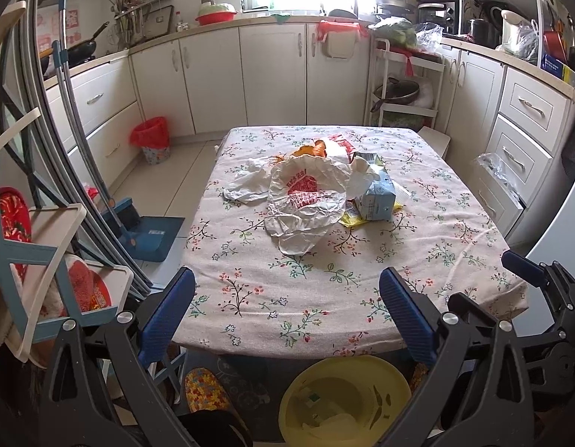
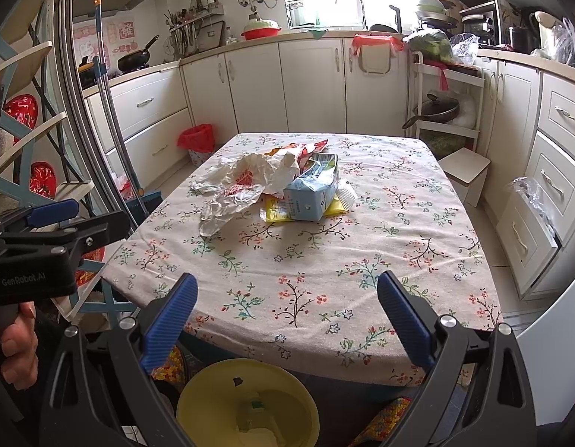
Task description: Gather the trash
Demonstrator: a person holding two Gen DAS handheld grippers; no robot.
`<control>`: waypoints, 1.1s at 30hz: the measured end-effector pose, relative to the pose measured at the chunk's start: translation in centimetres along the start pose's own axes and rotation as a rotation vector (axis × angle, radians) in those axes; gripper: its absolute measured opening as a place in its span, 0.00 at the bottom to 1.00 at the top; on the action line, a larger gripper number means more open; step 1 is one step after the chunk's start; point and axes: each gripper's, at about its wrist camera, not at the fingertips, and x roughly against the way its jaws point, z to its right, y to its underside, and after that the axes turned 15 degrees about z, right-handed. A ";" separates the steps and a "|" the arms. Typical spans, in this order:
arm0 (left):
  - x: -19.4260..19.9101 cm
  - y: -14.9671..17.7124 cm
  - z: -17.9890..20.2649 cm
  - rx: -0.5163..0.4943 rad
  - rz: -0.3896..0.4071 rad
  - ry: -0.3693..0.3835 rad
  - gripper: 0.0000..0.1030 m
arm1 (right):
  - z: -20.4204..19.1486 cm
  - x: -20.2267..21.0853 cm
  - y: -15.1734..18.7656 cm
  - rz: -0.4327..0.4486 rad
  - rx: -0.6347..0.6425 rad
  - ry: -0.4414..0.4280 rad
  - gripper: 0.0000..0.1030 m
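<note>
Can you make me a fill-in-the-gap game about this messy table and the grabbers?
1. The trash pile sits on a table with a ____ cloth.
2. Both the left gripper and the right gripper are ____, holding nothing.
3. Below the table's near edge sits a ____ bin with some trash inside.
4. The light blue carton lies on a ____ wrapper.

Missing words: flowery; open; yellow; yellow

Left gripper (image 1: 287, 309) jaws wide apart, right gripper (image 2: 285, 314) same, both level, holding nothing
</note>
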 end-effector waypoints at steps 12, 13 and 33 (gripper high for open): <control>-1.6 0.1 -2.2 0.056 -0.036 -0.024 0.92 | 0.0 -1.6 -1.2 0.011 0.005 -0.007 0.90; -1.9 0.1 -2.4 0.062 -0.041 -0.031 0.92 | 0.0 -2.0 -1.5 0.011 0.005 -0.009 0.90; -9.7 0.1 0.2 -0.014 -0.116 0.021 0.92 | 3.2 -10.3 -6.0 -0.066 -0.119 -0.024 0.90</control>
